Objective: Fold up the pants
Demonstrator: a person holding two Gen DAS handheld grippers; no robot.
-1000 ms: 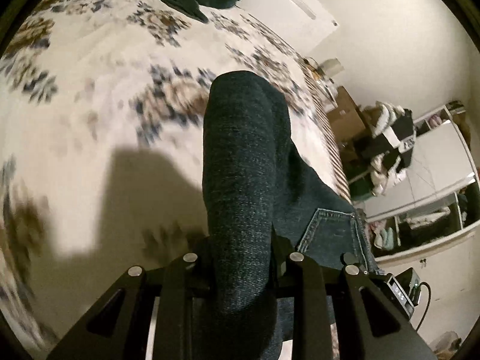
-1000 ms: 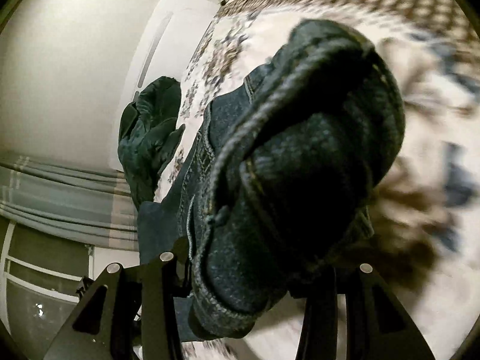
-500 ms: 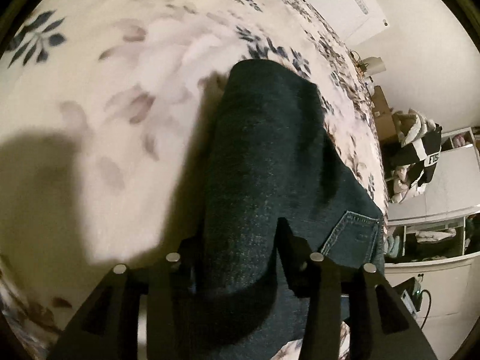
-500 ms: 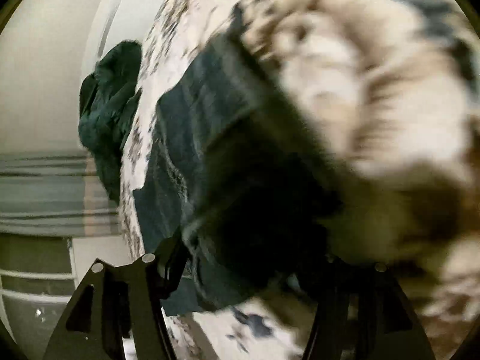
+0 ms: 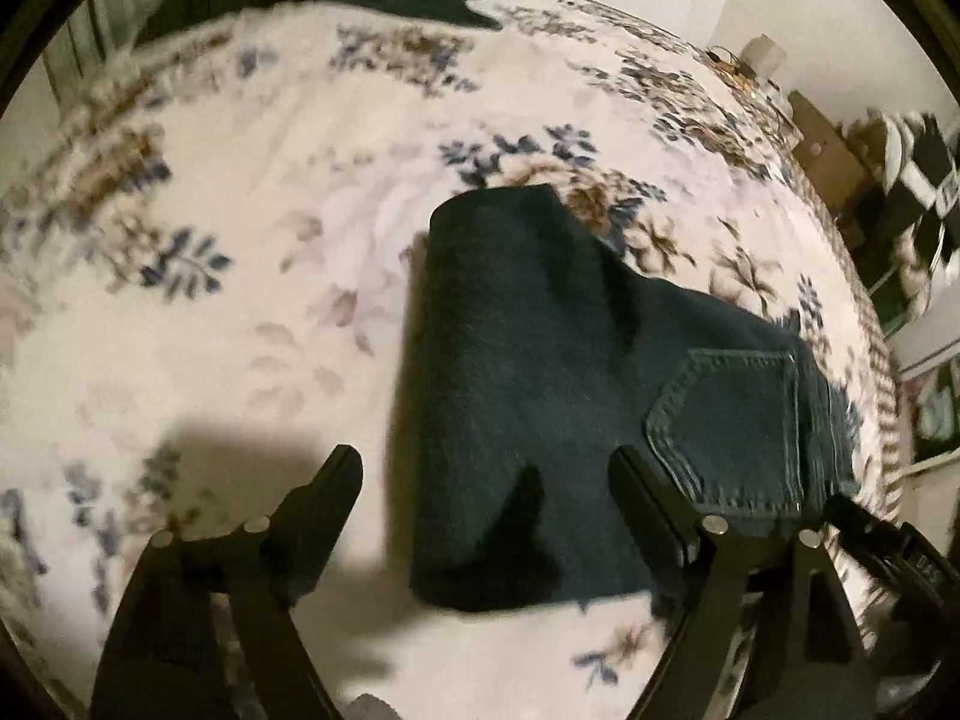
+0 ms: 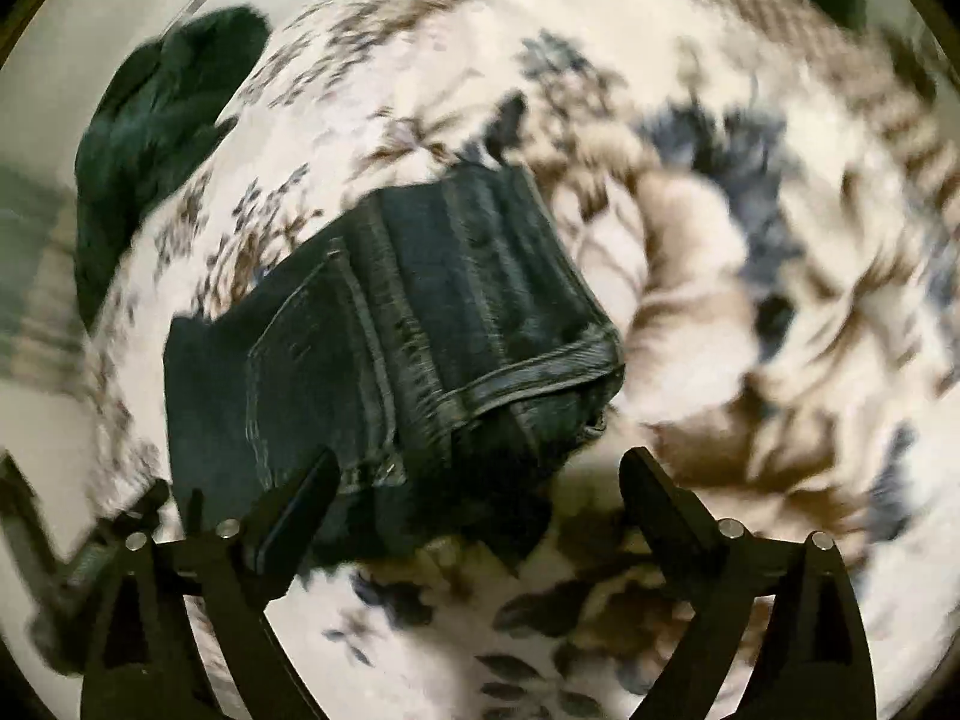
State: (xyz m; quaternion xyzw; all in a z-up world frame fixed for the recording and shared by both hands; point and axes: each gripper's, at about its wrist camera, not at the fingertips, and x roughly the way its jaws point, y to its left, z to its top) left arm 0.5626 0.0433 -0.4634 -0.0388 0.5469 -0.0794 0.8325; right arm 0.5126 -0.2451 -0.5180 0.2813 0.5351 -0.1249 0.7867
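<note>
Left hand-held gripper (image 5: 486,468) open, right hand-held gripper (image 6: 480,468) open; one folded jeans (image 5: 540,360) on floral bedspread (image 5: 240,300).

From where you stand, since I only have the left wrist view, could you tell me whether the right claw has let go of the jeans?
Observer: Yes. The right claw is open with its fingers spread, and nothing is held between them.
Operator: Thank you. What does that side of the jeans look like?
Observer: The jeans lie folded on the floral bedspread, with the stitched waistband facing that camera.
Operator: Is anything else on the bed near them?
Observer: A dark green garment is bunched at the bed's far edge, well apart from the jeans.
</note>
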